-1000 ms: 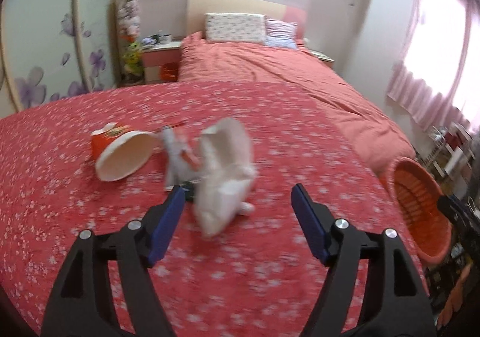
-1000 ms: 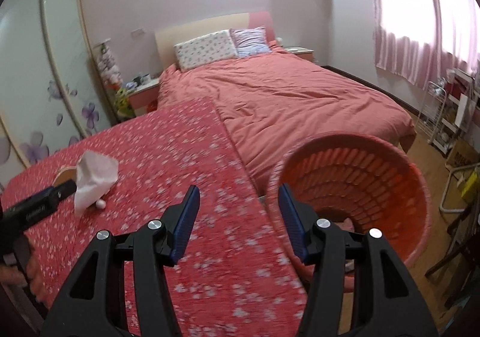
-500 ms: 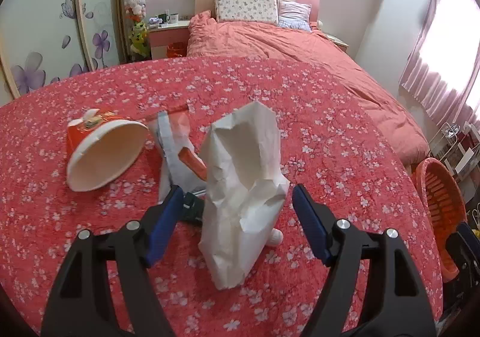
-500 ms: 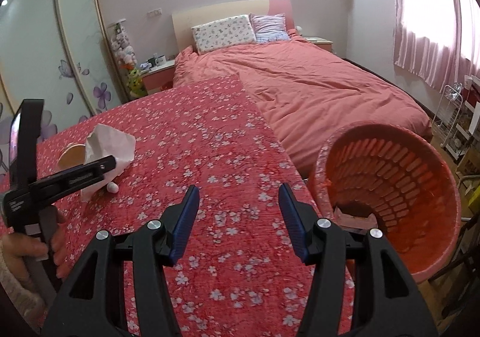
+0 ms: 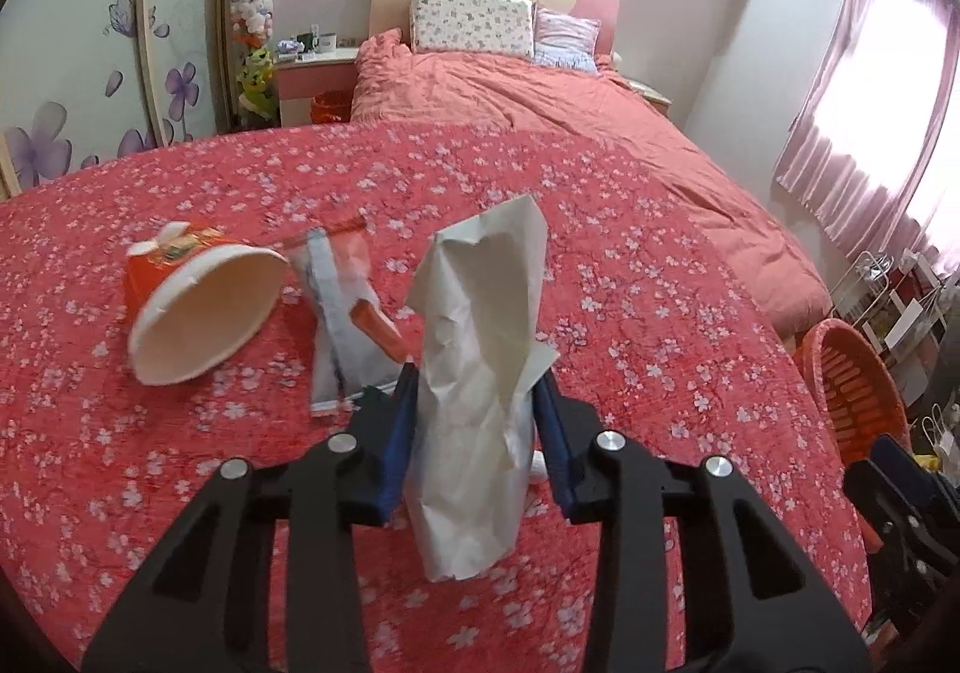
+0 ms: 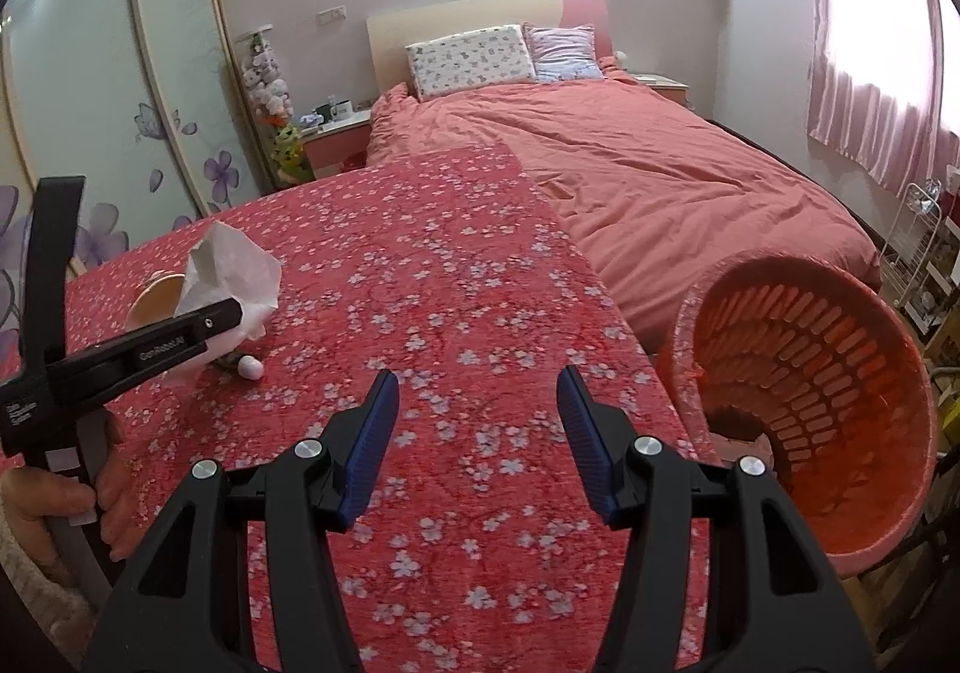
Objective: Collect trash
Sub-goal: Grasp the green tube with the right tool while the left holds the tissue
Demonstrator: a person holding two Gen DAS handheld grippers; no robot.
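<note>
Creased matt paper bag (image 5: 480, 373), slotted plastic basket (image 6: 804, 409), floral cloth (image 6: 456, 313)

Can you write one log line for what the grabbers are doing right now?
left gripper: shut on white paper bag | right gripper: open, holding nothing | orange basket: beside table

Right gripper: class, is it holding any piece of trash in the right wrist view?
No: the right gripper stands open and empty above the floral cloth.

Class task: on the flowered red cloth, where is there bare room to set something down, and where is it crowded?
Bare: cloth between paper bag and orange basket. Crowded: cup, wrapper and bag bunch by the left claw.
</note>
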